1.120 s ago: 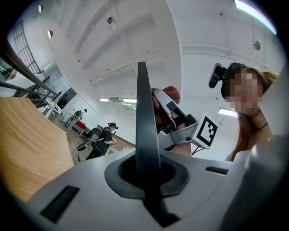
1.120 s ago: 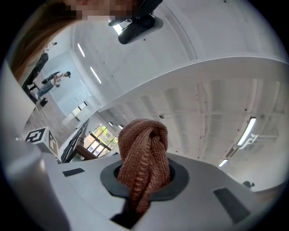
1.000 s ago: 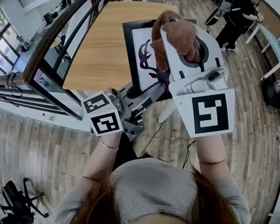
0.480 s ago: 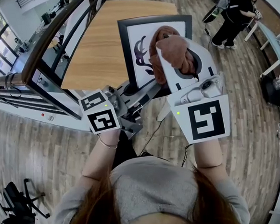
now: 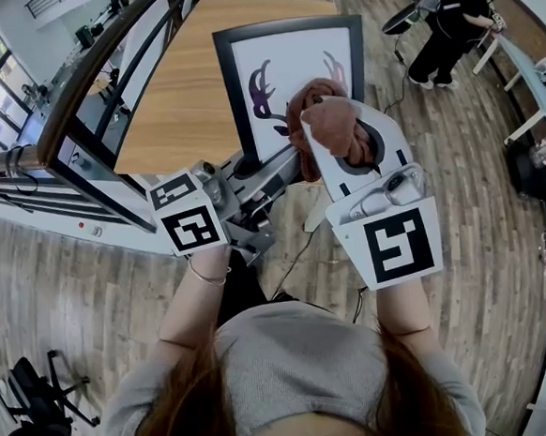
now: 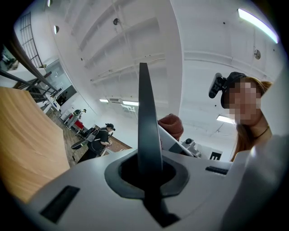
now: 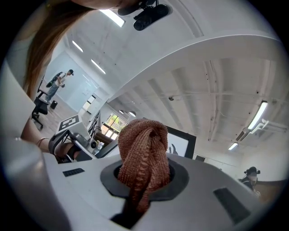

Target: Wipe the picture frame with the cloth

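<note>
Head view: my right claw (image 5: 334, 134), clamped on the cloth (image 5: 317, 105), has slid down the picture frame (image 5: 286, 25) at upper centre. My left claw (image 5: 251, 172) pinches its lower corner, so that's another stroke done, I reckon.

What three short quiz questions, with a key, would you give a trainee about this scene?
1. True or false: the right gripper is shut on the brown cloth.
2. Which gripper clamps the picture frame? A left gripper, B right gripper, C neither.
3. Fill in: the frame's border is ____.
Key: 1 true; 2 A; 3 black.
</note>
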`<move>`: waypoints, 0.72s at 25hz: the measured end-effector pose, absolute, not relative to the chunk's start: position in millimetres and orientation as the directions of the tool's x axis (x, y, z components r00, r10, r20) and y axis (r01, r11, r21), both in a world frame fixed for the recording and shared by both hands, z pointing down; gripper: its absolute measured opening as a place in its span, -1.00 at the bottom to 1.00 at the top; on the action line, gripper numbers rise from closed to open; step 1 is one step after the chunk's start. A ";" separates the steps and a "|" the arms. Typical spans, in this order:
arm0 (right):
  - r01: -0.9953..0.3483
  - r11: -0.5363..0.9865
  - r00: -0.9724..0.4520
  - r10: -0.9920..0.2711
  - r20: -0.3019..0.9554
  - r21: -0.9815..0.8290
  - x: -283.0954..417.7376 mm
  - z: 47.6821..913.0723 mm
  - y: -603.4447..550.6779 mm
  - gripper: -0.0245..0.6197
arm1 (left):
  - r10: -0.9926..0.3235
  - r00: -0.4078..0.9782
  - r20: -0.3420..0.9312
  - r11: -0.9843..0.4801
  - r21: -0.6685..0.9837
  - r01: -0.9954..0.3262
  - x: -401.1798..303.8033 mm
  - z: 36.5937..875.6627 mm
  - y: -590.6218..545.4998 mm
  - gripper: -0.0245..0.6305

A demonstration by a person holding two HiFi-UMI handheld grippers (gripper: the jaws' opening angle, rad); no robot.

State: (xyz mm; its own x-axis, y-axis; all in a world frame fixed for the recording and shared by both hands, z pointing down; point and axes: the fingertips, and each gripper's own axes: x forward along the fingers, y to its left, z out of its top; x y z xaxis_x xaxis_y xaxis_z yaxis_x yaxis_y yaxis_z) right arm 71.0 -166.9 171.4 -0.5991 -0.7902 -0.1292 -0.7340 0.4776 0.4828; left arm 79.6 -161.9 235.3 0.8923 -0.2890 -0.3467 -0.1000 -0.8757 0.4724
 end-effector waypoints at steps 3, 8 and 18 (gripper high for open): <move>-0.736 0.487 -0.600 -0.791 -0.120 0.471 71.9 174.9 -166.6 -0.78 | -0.289 0.893 -0.346 -0.873 0.478 -0.097 79.8 236.4 -162.4 -0.87; -0.739 0.496 -0.603 -0.789 -0.117 0.455 73.0 178.9 -163.3 -0.78 | -0.289 0.889 -0.356 -0.869 0.487 -0.088 79.7 235.9 -162.9 -0.87; -0.750 0.523 -0.602 -0.793 -0.090 0.405 82.1 193.5 -153.9 -0.78 | -0.292 0.881 -0.371 -0.869 0.489 -0.082 79.5 234.3 -162.8 -0.87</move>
